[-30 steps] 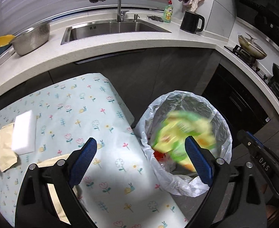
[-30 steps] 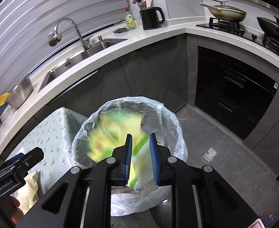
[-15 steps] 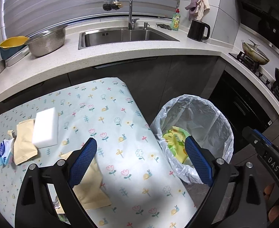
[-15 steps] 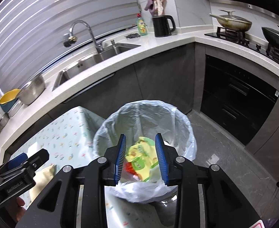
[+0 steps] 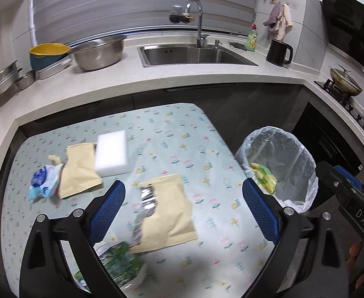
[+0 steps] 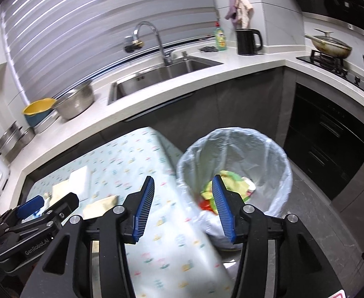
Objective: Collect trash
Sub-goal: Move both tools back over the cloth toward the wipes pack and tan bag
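Note:
A bin lined with a clear bag (image 5: pixel 281 164) (image 6: pixel 234 159) stands off the table's right edge, with a yellow-green wrapper (image 5: pixel 262 175) (image 6: pixel 234 182) lying inside. On the floral tablecloth (image 5: pixel 182 154) lie a torn tan pouch (image 5: pixel 168 211), a second tan pouch (image 5: pixel 79 168), a white sponge block (image 5: pixel 111 152), a blue-white wrapper (image 5: pixel 43 181) and a green crumpled packet (image 5: pixel 118 264). My left gripper (image 5: pixel 183 206) is open above the torn pouch, holding nothing. My right gripper (image 6: pixel 183 206) hangs over the table's edge beside the bin, its jaws opening with nothing between them.
A white counter (image 5: pixel 157 79) with a sink (image 5: pixel 194 54), a steel colander (image 5: pixel 97 52), a yellow bowl (image 5: pixel 49 51), a black kettle (image 5: pixel 278 52) and a soap bottle (image 5: pixel 252 37) runs behind the table. A stove with pans (image 6: pixel 331 47) is at the right. Dark cabinets (image 6: pixel 331 144) flank the bin.
The yellow-green wrapper left the right gripper and dropped into the bin. The right jaws widened. Both grippers pulled back and up, bringing more of the table and its litter into view.

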The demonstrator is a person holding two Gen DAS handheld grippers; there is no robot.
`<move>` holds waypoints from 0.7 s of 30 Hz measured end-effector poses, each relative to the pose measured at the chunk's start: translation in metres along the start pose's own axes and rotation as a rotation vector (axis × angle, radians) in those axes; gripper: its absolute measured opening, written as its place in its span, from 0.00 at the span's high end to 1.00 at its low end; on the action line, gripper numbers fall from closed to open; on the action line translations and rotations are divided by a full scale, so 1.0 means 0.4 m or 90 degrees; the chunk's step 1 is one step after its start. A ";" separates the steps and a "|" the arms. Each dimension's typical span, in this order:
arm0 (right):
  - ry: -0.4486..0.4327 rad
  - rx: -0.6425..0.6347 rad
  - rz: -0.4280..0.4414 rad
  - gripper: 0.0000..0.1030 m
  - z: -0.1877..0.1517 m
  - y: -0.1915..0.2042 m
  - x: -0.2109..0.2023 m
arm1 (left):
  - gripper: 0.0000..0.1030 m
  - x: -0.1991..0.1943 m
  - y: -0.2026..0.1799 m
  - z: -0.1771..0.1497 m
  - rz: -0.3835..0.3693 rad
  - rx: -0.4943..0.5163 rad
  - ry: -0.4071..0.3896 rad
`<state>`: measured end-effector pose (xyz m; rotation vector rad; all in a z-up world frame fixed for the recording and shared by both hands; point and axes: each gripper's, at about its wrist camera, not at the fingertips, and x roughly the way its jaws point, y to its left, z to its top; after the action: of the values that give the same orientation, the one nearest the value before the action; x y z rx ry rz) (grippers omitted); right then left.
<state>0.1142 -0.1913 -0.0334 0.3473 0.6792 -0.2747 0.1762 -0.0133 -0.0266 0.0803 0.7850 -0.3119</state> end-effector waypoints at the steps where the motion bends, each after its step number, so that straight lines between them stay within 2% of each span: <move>1: 0.003 -0.006 0.006 0.54 -0.005 0.019 -0.003 | 0.11 -0.008 0.016 -0.007 0.007 -0.002 -0.001; 13: 0.036 -0.070 0.061 0.53 -0.085 0.208 -0.018 | 0.10 -0.087 0.255 -0.096 0.083 -0.068 0.008; 21: 0.073 -0.096 0.077 0.53 -0.149 0.286 0.017 | 0.09 -0.108 0.382 -0.163 0.126 -0.113 0.024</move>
<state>0.1266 -0.0649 -0.0556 0.2602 0.7832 -0.0882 0.1499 0.1547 -0.0489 -0.0031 0.8326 -0.0536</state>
